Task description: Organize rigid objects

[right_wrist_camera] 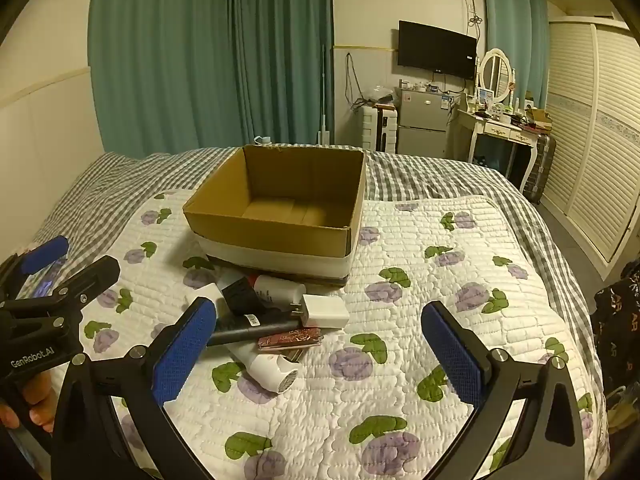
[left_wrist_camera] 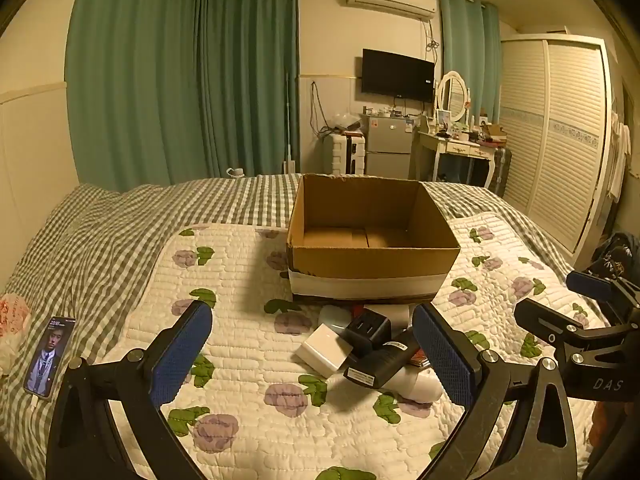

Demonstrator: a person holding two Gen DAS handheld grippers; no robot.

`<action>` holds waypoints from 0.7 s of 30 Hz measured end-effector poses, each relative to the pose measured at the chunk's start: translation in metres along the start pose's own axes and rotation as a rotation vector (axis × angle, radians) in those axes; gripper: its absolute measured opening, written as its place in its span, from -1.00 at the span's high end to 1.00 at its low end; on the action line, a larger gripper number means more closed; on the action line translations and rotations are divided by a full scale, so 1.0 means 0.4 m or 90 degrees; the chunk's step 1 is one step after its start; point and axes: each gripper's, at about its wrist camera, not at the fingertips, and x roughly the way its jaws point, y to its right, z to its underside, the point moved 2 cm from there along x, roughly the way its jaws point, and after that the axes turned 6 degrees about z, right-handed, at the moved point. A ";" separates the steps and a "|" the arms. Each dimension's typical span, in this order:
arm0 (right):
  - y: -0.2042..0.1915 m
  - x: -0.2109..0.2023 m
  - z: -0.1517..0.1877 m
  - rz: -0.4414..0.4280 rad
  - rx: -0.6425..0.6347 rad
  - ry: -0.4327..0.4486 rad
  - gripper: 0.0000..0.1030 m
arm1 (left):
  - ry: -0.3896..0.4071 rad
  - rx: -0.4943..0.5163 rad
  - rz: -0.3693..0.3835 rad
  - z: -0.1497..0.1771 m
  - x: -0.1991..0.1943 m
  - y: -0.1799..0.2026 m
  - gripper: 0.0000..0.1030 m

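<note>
An open cardboard box (left_wrist_camera: 372, 264) (right_wrist_camera: 272, 232) stands empty on the flowered quilt. In front of it lies a small pile: a white charger block (left_wrist_camera: 324, 350), a black adapter (left_wrist_camera: 366, 330), a black labelled device (left_wrist_camera: 380, 364) and a white hair-dryer-like body (left_wrist_camera: 420, 386) (right_wrist_camera: 268, 368). The right wrist view adds a white plug charger (right_wrist_camera: 324, 312), a reddish patterned case (right_wrist_camera: 290, 338) and a white bottle (right_wrist_camera: 276, 290). My left gripper (left_wrist_camera: 314, 344) (right_wrist_camera: 76, 262) hovers open, short of the pile. My right gripper (right_wrist_camera: 320, 340) (left_wrist_camera: 560, 300) is open too, on the pile's right, holding nothing.
A lit phone (left_wrist_camera: 50, 356) lies on the checked sheet at the bed's left edge. Beyond the bed's foot stand a small fridge (right_wrist_camera: 422, 120), a dressing table (right_wrist_camera: 504, 132) and a louvred wardrobe (left_wrist_camera: 560, 140). A dark bag (right_wrist_camera: 620, 312) sits right of the bed.
</note>
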 end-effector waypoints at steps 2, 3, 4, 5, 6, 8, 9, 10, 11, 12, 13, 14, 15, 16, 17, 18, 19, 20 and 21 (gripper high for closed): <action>0.002 -0.001 0.000 -0.002 0.001 0.000 -1.00 | 0.002 0.001 -0.001 0.002 -0.002 0.001 -0.99; 0.002 -0.002 0.000 -0.002 0.001 0.000 -1.00 | 0.002 0.001 -0.001 0.002 -0.001 0.001 -0.99; 0.001 -0.002 -0.001 0.000 0.000 -0.001 -1.00 | 0.002 0.001 -0.001 0.002 -0.001 0.000 -0.99; 0.001 -0.002 -0.001 -0.001 0.000 -0.001 -1.00 | 0.002 0.001 -0.001 0.001 0.000 -0.002 -0.99; 0.001 0.001 0.001 -0.002 0.000 -0.001 -1.00 | 0.003 0.001 -0.002 0.000 -0.001 -0.003 -0.99; -0.001 0.003 0.003 -0.002 0.000 -0.001 -1.00 | 0.004 0.002 -0.003 -0.001 -0.001 -0.005 -0.99; -0.001 0.003 0.001 -0.003 0.000 -0.002 -1.00 | 0.004 0.002 -0.003 -0.001 -0.001 -0.005 -0.99; -0.001 0.003 0.001 -0.002 0.000 -0.002 -1.00 | 0.003 0.002 -0.004 0.000 -0.001 -0.004 -0.99; -0.001 0.003 0.002 -0.002 0.000 -0.002 -1.00 | 0.004 0.003 -0.004 0.000 -0.002 -0.004 -0.99; 0.000 0.003 0.001 -0.002 0.000 -0.002 -1.00 | 0.004 0.003 -0.004 0.000 -0.001 -0.004 -0.99; -0.001 0.003 0.002 -0.003 0.001 -0.002 -1.00 | 0.005 0.004 -0.004 0.000 0.000 -0.005 -0.99; -0.001 0.003 0.001 -0.002 0.000 -0.003 -1.00 | 0.006 0.004 -0.004 -0.001 0.000 -0.008 -0.99; -0.001 0.003 0.001 -0.002 -0.001 -0.002 -1.00 | 0.006 0.005 -0.004 -0.001 0.000 -0.007 -0.99; -0.002 0.003 0.002 -0.002 -0.001 -0.002 -1.00 | 0.006 0.005 -0.005 -0.001 0.000 -0.007 -0.99; -0.001 0.003 0.001 -0.003 -0.001 -0.003 -1.00 | 0.006 0.006 -0.005 -0.001 0.002 -0.008 -0.99; -0.001 0.002 0.001 -0.002 0.000 -0.003 -1.00 | 0.006 0.006 -0.005 0.000 0.002 -0.007 -0.99; -0.001 0.003 0.001 -0.002 -0.001 -0.003 -1.00 | 0.006 0.006 -0.005 0.000 0.002 -0.007 -0.99; -0.001 0.003 0.001 -0.002 -0.001 -0.003 -1.00 | 0.006 0.006 -0.006 0.000 0.002 -0.006 -0.99; -0.002 0.004 0.002 -0.002 -0.001 -0.003 -1.00 | 0.006 0.007 -0.006 0.000 0.003 -0.008 -0.99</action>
